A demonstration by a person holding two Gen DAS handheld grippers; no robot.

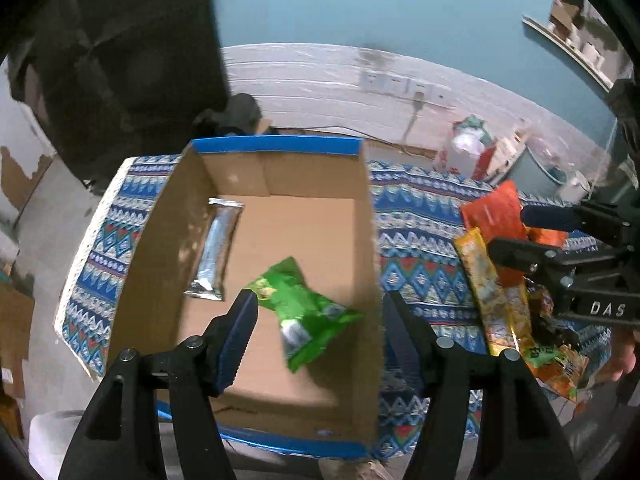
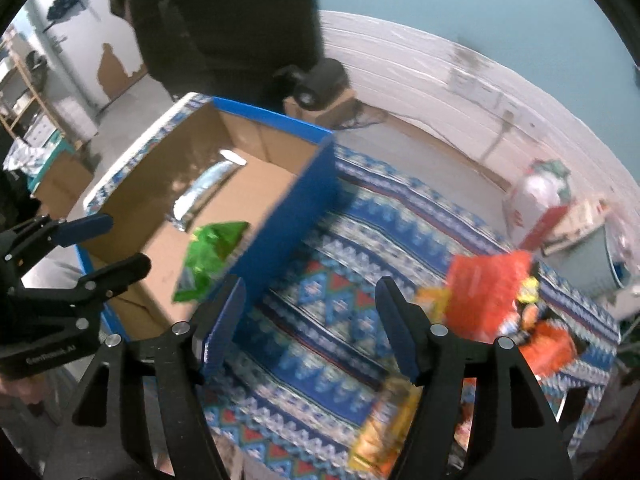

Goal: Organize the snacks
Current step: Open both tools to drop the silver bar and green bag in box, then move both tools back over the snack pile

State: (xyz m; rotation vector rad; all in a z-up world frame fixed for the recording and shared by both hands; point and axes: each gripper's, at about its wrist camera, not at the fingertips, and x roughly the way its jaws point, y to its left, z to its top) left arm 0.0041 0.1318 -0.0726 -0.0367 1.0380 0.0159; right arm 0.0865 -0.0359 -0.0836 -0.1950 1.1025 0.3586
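Teal wall and pale panelling close off the room behind a bench (image 1: 416,216) draped in a blue patterned cloth. On it stands an open cardboard box (image 1: 280,168) with blue outer walls. Inside, a silver foil packet (image 1: 218,248) lies along the left wall, and a green snack bag (image 1: 304,312) sits nearer the middle of the floor – it looks blurred, so whether it rests flat I cannot tell.

From its own camera the left claw (image 1: 320,320) hangs over the box with its jaws apart, the green bag seen between them but not pinched. The right claw (image 2: 310,312) is released too – nothing between its blue pads, only cloth below, just beside the box's right wall.

Well to the right on the cloth lies the unsorted heap: an orange-red packet (image 2: 486,292), a long yellow packet (image 1: 488,292) and more wrappers beneath them.
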